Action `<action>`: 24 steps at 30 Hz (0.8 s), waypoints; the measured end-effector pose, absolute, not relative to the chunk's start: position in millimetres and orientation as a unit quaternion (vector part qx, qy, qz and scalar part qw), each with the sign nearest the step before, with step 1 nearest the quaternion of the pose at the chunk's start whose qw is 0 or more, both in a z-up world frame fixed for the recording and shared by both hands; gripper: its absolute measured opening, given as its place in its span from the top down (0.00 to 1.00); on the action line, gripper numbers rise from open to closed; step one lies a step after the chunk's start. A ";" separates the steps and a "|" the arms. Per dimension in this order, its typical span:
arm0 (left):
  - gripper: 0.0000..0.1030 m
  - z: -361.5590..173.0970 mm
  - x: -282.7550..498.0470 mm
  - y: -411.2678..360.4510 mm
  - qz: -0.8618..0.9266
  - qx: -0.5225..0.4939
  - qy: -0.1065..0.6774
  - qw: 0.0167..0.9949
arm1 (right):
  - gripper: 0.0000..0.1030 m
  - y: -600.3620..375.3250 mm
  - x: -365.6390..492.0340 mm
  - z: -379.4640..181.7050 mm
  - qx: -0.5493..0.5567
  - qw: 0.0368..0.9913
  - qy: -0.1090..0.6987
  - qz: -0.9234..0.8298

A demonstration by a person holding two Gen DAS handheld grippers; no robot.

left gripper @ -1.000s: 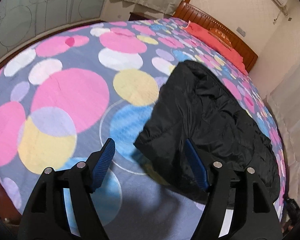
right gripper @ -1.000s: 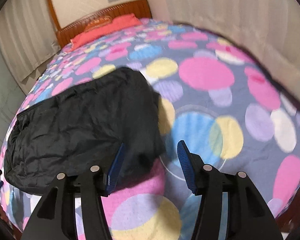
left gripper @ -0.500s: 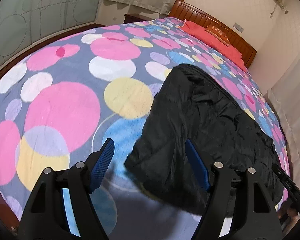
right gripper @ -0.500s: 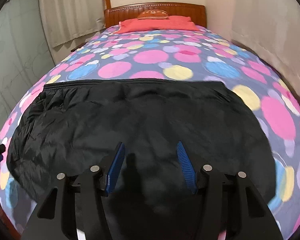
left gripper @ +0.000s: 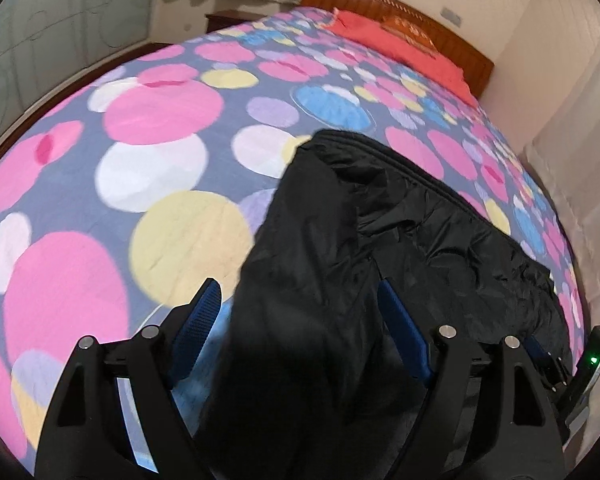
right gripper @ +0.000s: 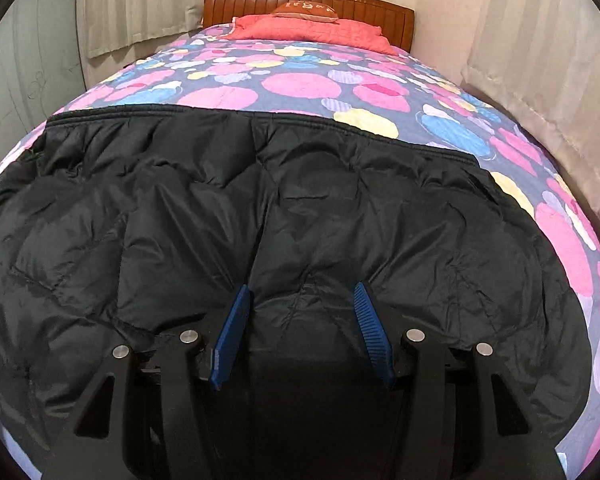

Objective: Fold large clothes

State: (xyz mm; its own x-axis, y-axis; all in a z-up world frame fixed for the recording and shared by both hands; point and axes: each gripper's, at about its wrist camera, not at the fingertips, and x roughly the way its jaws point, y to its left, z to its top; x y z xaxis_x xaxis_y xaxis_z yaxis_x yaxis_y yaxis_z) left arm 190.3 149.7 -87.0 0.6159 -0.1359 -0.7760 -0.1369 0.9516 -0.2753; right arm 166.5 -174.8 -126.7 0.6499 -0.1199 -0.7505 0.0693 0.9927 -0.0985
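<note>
A large black puffer jacket (right gripper: 300, 208) lies spread across the near end of the bed. It also shows in the left wrist view (left gripper: 380, 248), where its left end lies between the fingers. My left gripper (left gripper: 300, 304) is open over that left end of the jacket, blue pads on either side of the fabric. My right gripper (right gripper: 302, 304) is open and hovers low over the jacket's middle near its front edge. Neither holds anything.
The bed's bedspread (left gripper: 140, 152) has large pink, yellow, blue and white circles. A red pillow (right gripper: 312, 30) and wooden headboard (right gripper: 308, 0) stand at the far end. Curtains (right gripper: 540, 60) hang close on the right; a glass partition (left gripper: 60, 12) is on the left.
Both grippers moved in over the jacket. The left one came closer to its left end. The right one swung from the bedspread's side to face the headboard over the jacket's middle.
</note>
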 end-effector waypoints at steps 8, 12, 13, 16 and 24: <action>0.13 -128.9 221.8 145.4 -0.020 -0.150 0.494 0.856 | 0.47 -173.7 165.2 -132.6 -0.027 0.910 0.409 -0.053; 0.02 -150.1 232.8 158.5 -0.056 -0.199 0.517 0.831 | 0.46 -173.7 163.6 -133.9 -0.025 0.912 0.407 -0.053; 0.02 -150.0 234.6 156.0 -0.062 -0.186 0.518 0.832 | 0.46 -174.2 163.5 -133.9 -0.025 0.912 0.406 -0.052; 0.02 -151.4 237.4 146.6 -0.070 -0.155 0.518 0.838 | 0.46 -175.1 163.6 -134.4 -0.023 0.913 0.404 -0.052; 0.37 -149.5 225.5 141.1 -0.104 -0.173 0.498 0.843 | 0.46 -176.6 162.5 -135.0 -0.021 0.915 0.400 -0.051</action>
State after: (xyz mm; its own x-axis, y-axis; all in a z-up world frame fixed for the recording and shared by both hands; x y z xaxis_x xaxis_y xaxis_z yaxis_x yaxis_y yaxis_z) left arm 225.5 141.1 -149.5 0.4821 -0.3486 -0.8038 0.0035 0.9182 -0.3961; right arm 162.5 -176.6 -135.0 0.6749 -0.1094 -0.7298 0.0761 0.9940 -0.0786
